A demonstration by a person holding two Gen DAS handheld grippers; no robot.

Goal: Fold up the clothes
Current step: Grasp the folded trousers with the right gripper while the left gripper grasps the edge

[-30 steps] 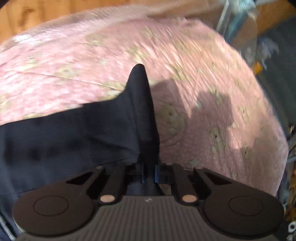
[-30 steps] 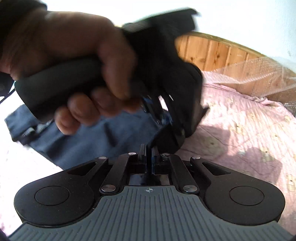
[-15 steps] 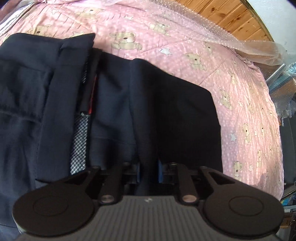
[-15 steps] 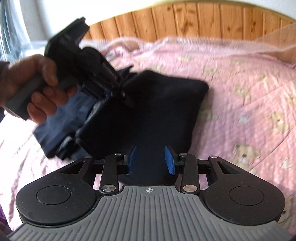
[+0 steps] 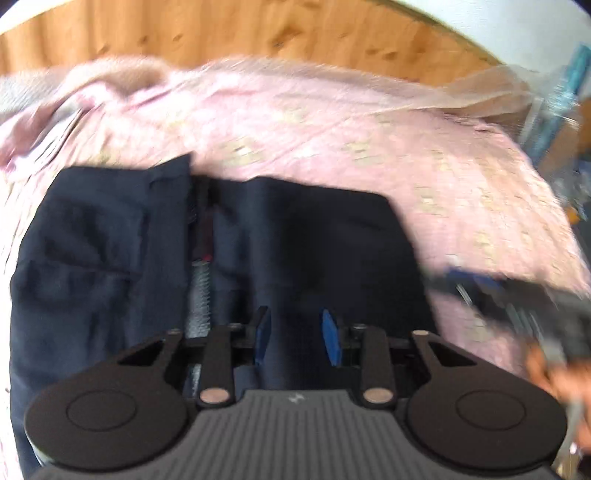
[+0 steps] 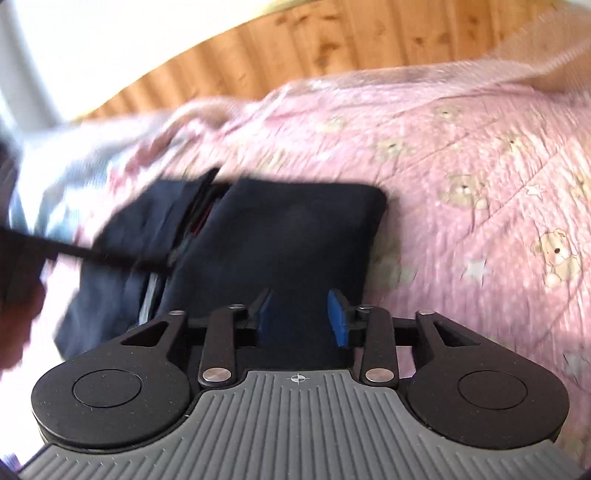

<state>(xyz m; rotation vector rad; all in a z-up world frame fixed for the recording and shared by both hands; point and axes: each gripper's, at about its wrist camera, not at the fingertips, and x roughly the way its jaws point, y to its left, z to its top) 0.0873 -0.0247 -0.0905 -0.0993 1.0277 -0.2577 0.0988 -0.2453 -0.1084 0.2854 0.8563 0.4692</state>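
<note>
Dark navy trousers [image 5: 303,236] lie folded on the pink bear-print bedspread [image 5: 332,129]; a checked waistband lining [image 5: 199,295] shows along the fold. They also show in the right wrist view [image 6: 288,236]. My left gripper [image 5: 295,338] is open and empty, just above the near edge of the trousers. My right gripper [image 6: 301,319] is open and empty over the same near edge. The other gripper shows blurred at each view's side, at the right in the left wrist view [image 5: 517,295] and at the left in the right wrist view [image 6: 92,254].
A wooden headboard [image 5: 258,33] stands behind the bed. A clear bubble-wrap sheet [image 5: 461,88] lies along the far edge of the bedspread. Blurred clutter [image 5: 565,122] is off the bed's right side. The bedspread [image 6: 480,184] stretches bare to the right of the trousers.
Both grippers let go of the trousers and opened. The folded-over half now lies flat on the bed, and both grippers have pulled back toward the near edge.
</note>
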